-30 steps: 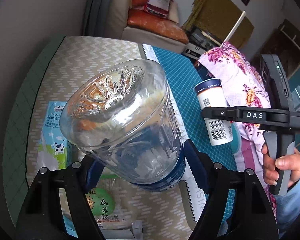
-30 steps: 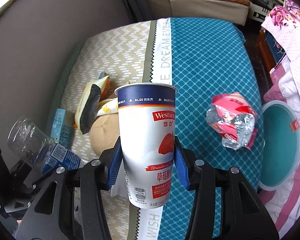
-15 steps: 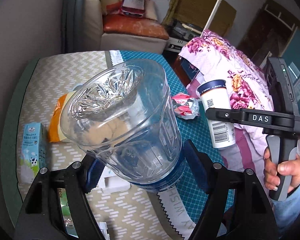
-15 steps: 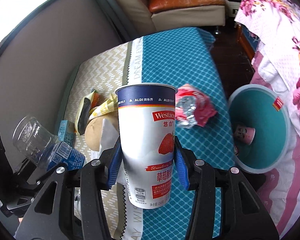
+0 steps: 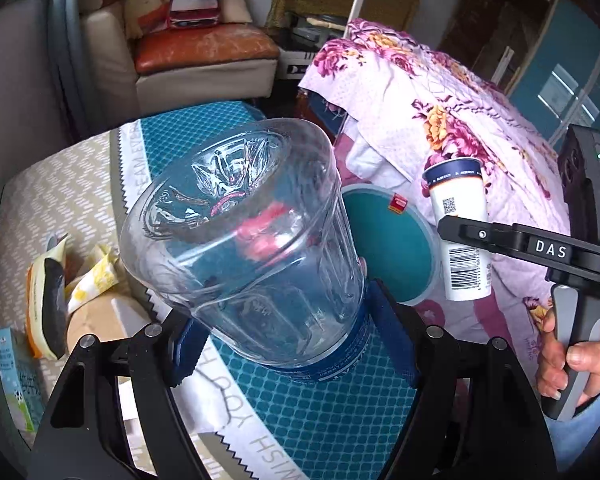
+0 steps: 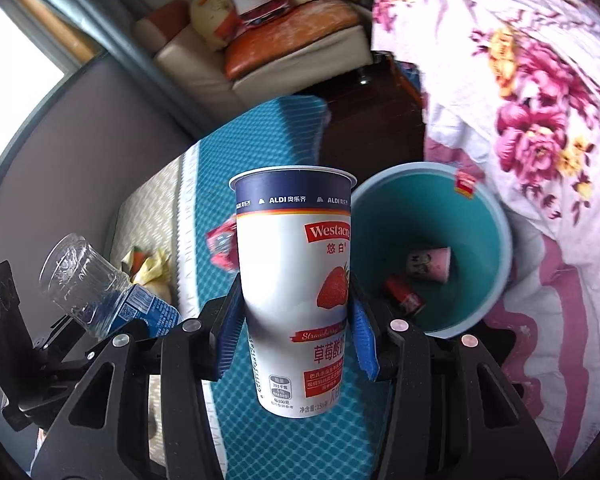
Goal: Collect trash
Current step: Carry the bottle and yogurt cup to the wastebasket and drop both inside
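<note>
Beside the flowered bed [image 6: 540, 120] stands my teal bin [image 6: 496, 216]. My left claw [image 5: 296, 344] grasps a clear bottle [image 5: 252, 248]. My right claw [image 6: 296, 340] grasps a yogurt cup [image 6: 296, 272].

Grippers: two are counted, a left gripper [image 5: 292, 332] and a right gripper [image 6: 296, 340].
Clear plastic bottles: one [image 5: 252, 248] is seen.
Yogurt cups: one [image 6: 300, 292] is seen.
Teal bins: one [image 6: 496, 216] is counted.
Items in the bin: two are made out, a pink cup [image 6: 430, 264] and a red wrapper [image 6: 404, 300].
Crumpled red packets on the cloth: one [image 6: 222, 246] is seen.
Milk cartons: one [image 5: 16, 376] is seen.
Yellow snack bags: at least two [image 5: 46, 300] are seen; the exact number cannot be told.
Hands: one [image 5: 572, 356] is seen.
</note>
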